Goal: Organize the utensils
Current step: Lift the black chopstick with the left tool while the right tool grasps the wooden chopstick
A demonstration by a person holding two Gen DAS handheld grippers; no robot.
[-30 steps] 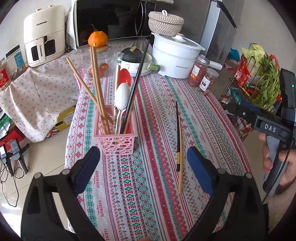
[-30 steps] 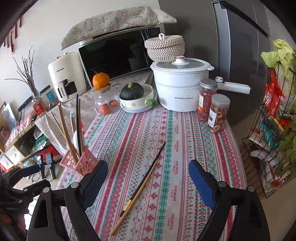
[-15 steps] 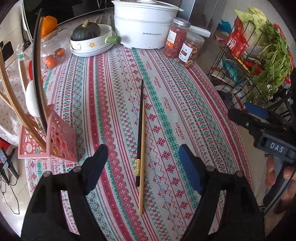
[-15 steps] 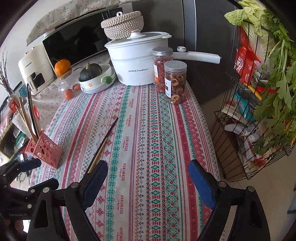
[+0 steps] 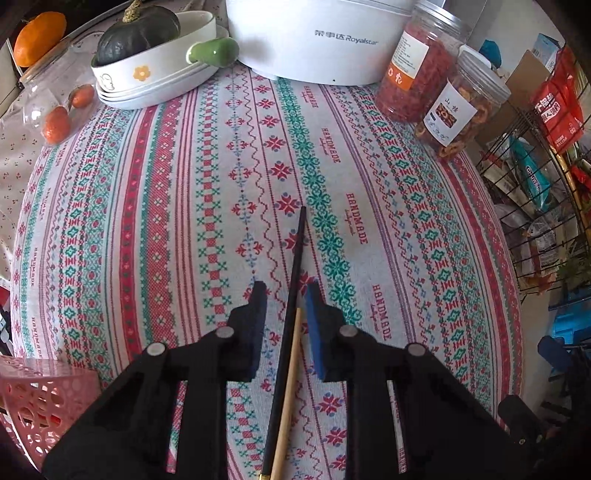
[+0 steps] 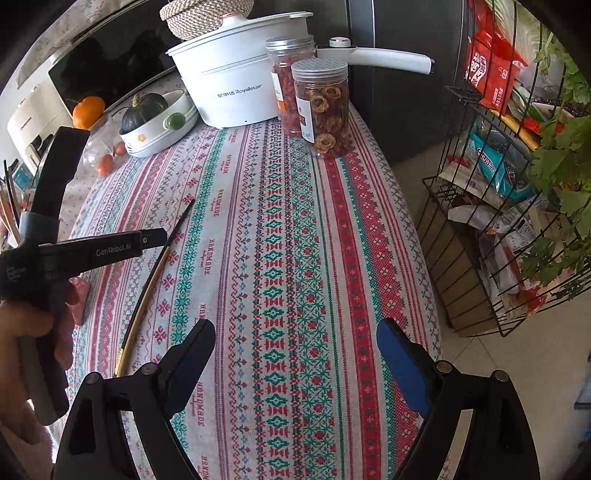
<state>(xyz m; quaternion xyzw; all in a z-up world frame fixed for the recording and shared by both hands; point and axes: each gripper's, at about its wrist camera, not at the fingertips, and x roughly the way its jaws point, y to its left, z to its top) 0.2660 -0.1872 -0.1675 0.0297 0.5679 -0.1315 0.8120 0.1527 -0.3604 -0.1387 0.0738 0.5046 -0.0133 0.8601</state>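
A thin black chopstick [image 5: 295, 273] and a pale wooden chopstick [image 5: 288, 384] lie side by side on the striped patterned tablecloth [image 5: 155, 206]. The left gripper [image 5: 285, 295] stands over them, its jaws closing with both sticks between the pads, not yet pressed. The right gripper [image 6: 295, 343] hangs wide open over bare cloth, right of the chopsticks, and holds nothing. Left of the chopsticks, at the cloth's edge, a pink perforated plastic basket [image 5: 40, 398] shows only its corner. Beyond the chopsticks stand a white bowl [image 5: 155, 59] with a dark green squash [image 5: 138, 31] in it, a white cooking pot [image 5: 314, 40], and two clear jars [image 5: 461, 107] of dried fruit slices.
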